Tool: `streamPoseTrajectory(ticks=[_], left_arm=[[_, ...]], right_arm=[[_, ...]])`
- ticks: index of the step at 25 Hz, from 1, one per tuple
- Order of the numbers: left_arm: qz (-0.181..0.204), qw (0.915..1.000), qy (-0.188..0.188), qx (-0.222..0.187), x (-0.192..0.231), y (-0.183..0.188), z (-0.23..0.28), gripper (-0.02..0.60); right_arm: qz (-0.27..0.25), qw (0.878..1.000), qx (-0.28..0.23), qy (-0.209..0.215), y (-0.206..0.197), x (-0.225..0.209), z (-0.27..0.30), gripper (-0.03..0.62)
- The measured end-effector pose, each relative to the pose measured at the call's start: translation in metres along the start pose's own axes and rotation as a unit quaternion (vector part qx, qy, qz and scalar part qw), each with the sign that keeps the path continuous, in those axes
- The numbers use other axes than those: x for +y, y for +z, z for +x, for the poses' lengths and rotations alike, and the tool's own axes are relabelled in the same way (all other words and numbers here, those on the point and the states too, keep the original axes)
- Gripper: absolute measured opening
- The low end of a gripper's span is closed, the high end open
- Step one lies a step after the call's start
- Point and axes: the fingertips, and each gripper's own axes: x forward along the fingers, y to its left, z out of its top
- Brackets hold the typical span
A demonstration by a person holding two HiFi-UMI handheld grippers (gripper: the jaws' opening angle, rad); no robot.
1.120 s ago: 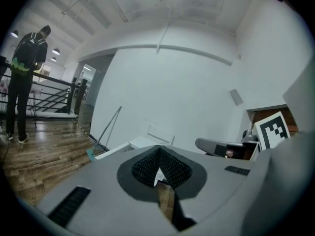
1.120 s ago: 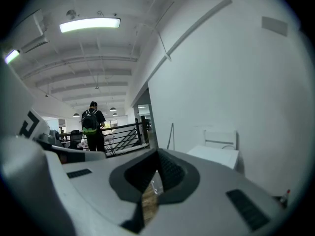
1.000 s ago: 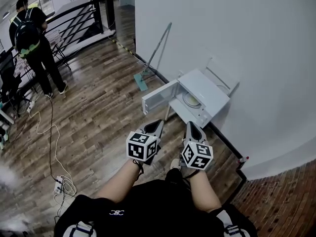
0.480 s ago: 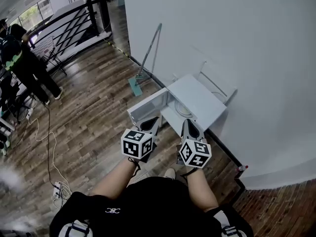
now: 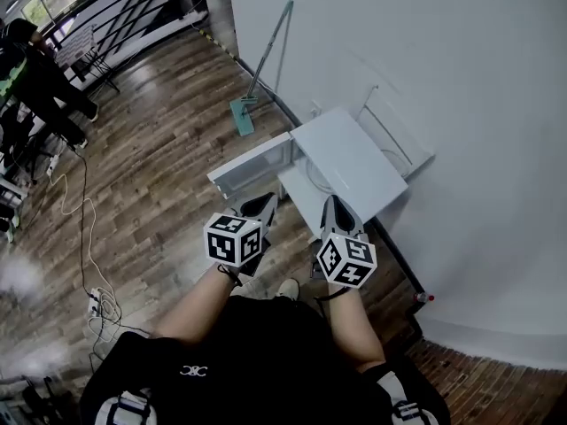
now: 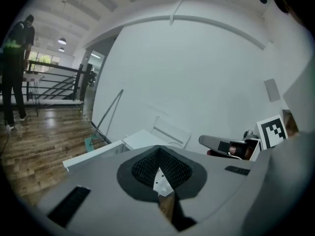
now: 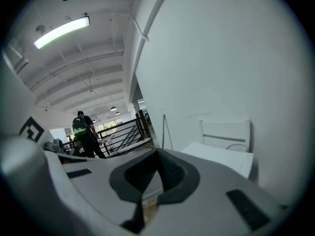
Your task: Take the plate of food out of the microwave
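Observation:
A white microwave [image 5: 350, 162] stands on the wooden floor against the white wall, its door [image 5: 248, 168] swung open to the left. Only a thin curved edge of the plate [image 5: 312, 182] shows inside the cavity; no food is visible. My left gripper [image 5: 263, 204] hovers in front of the open door, shut and empty. To its right my right gripper [image 5: 335, 207] hangs over the microwave's front edge, also shut and empty. The left gripper view has my left gripper [image 6: 158, 150] above the microwave [image 6: 142, 139]. Beyond my right gripper [image 7: 157, 155] lies the microwave top [image 7: 221, 156].
A mop [image 5: 259, 69] leans on the wall left of the microwave. A white wire rack [image 5: 394, 135] stands behind it. A person [image 5: 35, 69] stands by the railing at far left. Cables and a power strip [image 5: 97, 301] lie on the floor. A small red-capped bottle [image 5: 423, 297] sits by the baseboard.
The view has closed in on the microwave. Both grippers now sit nearer its open front, still shut. The plate, plain to see before, is now mostly hidden under the microwave top.

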Motion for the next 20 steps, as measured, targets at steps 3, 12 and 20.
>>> streamPoseTrajectory(ticks=[3,12,20], left_arm=[[-0.021,0.9995,0.012,0.02,0.005,-0.017,0.013,-0.002],[-0.068,0.993,0.031,0.092,0.037,-0.079,0.08,-0.002],[-0.102,0.9871,0.003,0.123,0.067,-0.128,0.161,0.052]], right_arm=[[-0.008,1.0,0.017,0.012,-0.008,-0.011,0.01,0.014],[-0.018,0.998,0.067,0.002,-0.038,-0.057,0.04,0.014],[-0.053,0.992,0.111,-0.023,-0.065,-0.084,0.06,0.014]])
